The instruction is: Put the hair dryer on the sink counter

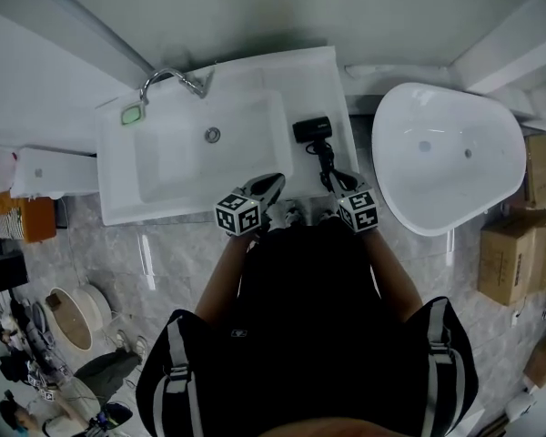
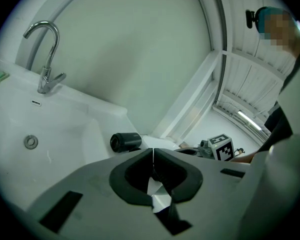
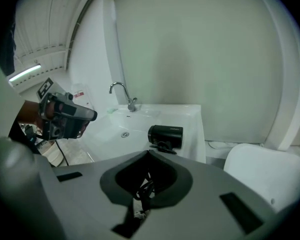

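While the hair dryer [image 1: 311, 129] sits on the white worktop [image 1: 332, 85] at the basin's [image 1: 209, 157] 3 o'clock, its cord [image 1: 328, 164] trails toward 6 o'clock to the right gripper [image 3: 149, 154]. That gripper's fingers are closed, and the cord shows in the hollow behind their tips. At its 9 o'clock, the left gripper [image 2: 153, 151] has its fingers closed and empty.

Hair dryer [image 1: 311, 129]: black. Sink counter [image 1: 318, 80]: white; small green item [image 1: 132, 113] at its back left corner. Tub [image 1: 446, 153]: white. Cartons [image 1: 505, 262]: brown.
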The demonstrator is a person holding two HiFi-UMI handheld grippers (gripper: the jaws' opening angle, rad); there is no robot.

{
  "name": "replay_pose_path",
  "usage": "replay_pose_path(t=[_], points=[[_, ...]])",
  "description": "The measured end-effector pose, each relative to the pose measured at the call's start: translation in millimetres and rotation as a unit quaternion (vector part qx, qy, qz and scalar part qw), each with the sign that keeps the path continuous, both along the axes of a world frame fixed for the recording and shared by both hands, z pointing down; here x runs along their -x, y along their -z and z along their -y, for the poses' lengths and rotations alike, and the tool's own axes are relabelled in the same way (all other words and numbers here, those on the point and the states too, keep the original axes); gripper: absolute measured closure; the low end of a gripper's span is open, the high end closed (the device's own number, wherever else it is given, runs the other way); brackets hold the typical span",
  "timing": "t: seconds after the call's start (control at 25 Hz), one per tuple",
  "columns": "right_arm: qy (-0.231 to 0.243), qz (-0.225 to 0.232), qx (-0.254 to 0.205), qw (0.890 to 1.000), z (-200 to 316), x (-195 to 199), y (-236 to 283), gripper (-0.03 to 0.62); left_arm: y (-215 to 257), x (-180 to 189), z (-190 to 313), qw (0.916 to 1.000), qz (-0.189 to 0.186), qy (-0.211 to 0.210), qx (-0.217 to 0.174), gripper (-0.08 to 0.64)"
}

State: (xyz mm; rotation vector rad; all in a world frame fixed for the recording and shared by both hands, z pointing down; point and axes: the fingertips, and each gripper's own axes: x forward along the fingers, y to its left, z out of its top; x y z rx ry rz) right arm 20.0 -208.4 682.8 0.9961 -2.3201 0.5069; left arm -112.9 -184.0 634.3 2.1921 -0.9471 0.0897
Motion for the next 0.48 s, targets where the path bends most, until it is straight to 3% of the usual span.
replay_pose_path(t=[0.24, 0.48], points=[[0.086, 0.017, -0.025, 0.996, -4, 5, 25, 0.534, 7, -8, 0, 0.9994, 0.03, 0.013, -0.014, 0.543], [0.112, 0.028, -0.03, 0.993, -9, -5, 37, 0.534, 13, -18, -7, 0.9982, 0.041, 0.042, -0.012, 0.543]])
